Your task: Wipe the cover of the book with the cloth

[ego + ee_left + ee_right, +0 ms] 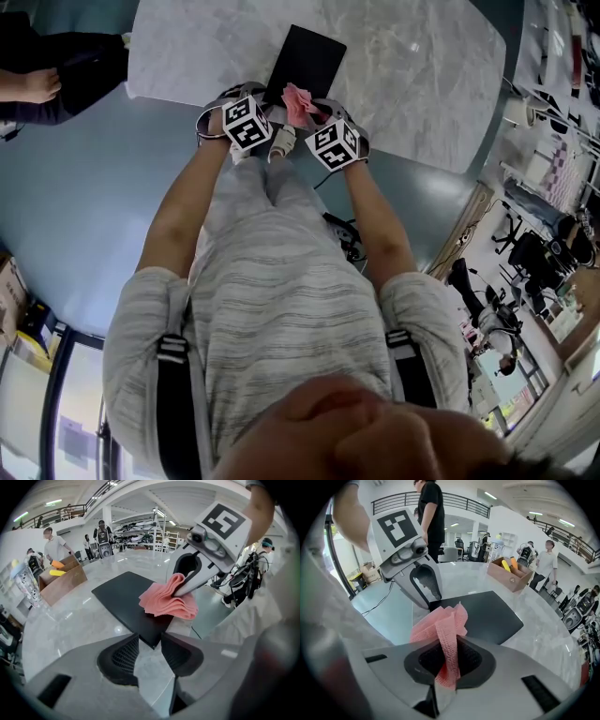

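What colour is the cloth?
The cloth is pink, clearest in the right gripper view.

Book (305,58) on the table (412,66), cloth (298,101) at its near edge, box (511,576) farther back on the table.

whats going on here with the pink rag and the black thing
A person works two handheld grippers at a marble table. The right tongs are shut on a pink cloth, which lies on the near end of a black book. The left tongs stand open at the book's near corner, gripping nothing.
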A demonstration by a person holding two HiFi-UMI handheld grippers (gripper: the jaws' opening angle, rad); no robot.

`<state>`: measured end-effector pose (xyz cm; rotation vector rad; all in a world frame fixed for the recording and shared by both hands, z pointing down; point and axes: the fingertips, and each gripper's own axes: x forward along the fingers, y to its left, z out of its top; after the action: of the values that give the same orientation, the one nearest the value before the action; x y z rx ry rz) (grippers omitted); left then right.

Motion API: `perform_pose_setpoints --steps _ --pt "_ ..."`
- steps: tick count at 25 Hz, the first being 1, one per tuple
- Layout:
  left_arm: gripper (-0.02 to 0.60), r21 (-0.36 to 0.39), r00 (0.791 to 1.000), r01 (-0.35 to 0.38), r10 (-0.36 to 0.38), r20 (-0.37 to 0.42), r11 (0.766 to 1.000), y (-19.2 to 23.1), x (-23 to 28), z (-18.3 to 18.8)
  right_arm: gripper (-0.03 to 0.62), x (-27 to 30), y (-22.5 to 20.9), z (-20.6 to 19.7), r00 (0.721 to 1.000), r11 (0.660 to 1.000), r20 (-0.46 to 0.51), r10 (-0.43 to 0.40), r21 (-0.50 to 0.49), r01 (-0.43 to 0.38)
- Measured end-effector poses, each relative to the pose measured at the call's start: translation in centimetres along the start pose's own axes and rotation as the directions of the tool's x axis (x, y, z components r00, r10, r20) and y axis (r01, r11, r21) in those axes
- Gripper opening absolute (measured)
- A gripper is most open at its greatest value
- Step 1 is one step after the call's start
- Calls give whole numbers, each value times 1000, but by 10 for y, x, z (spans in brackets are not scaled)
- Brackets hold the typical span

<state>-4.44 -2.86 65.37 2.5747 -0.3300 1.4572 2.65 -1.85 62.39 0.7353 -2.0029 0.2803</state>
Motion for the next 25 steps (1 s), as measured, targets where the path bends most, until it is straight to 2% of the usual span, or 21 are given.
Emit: perform_pose_setpoints --steps 10,14,20,25 --pt "156 -5 1000 -2 2 -7 1000 1 3 -1 43 -12 3 -7 999 999 1 36 -18 -36" --pt "156 -3 1000 -10 9 -7 1000 0 1 -1 43 -21 -36 -1 999 999 30 -27 29 26" --pt "156 -5 1000 -11 11 -14 1000 2 0 -4 43 -17 -125 14 981 977 39 -192 102 188" --pt "156 2 1000 -15 15 -19 1000 -1 -1 -3 43 -4 -164 12 973 965 -14 -231 123 231"
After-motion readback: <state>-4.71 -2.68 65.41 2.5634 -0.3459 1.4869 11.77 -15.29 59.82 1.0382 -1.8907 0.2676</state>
